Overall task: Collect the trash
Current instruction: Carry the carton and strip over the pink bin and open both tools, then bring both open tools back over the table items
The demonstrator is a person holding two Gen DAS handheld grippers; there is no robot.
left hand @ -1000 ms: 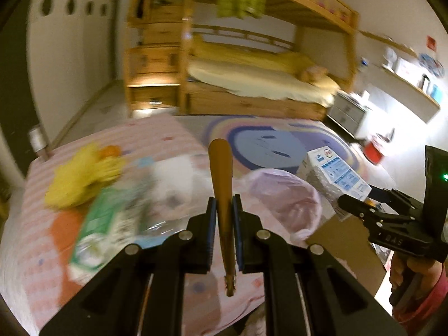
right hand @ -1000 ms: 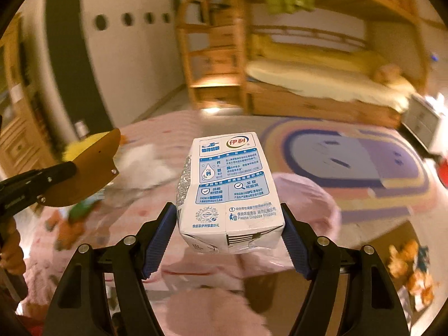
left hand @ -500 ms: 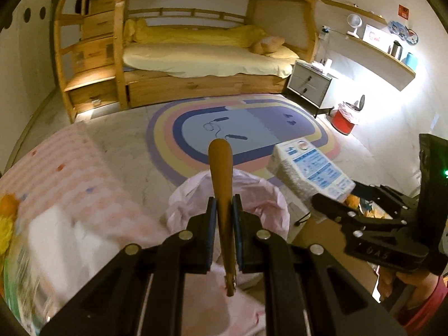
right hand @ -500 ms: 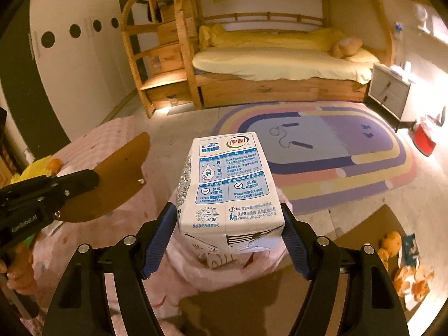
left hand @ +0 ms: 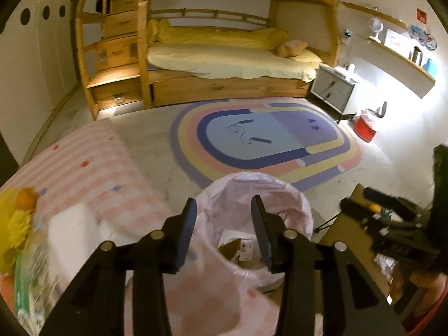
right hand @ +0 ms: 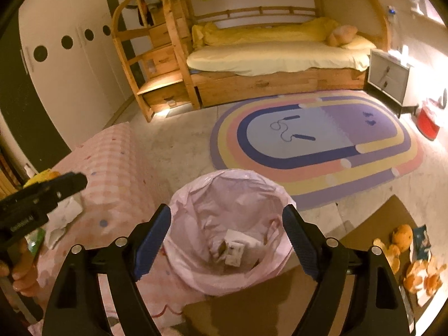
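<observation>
Two claws spread, grasping nothing: left claw (left hand: 224, 224), right claw (right hand: 226, 235) | over bin (right hand: 196, 196) | risk: thin liner snags a finger, tipping bin; tissue (right hand: 63, 215) on table (right hand: 112, 154) overlooked.

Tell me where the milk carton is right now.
The milk carton lies at the bottom of the pink-lined trash bin, centre of the right wrist view, below the open right gripper and beside the pink-striped bedding.
</observation>
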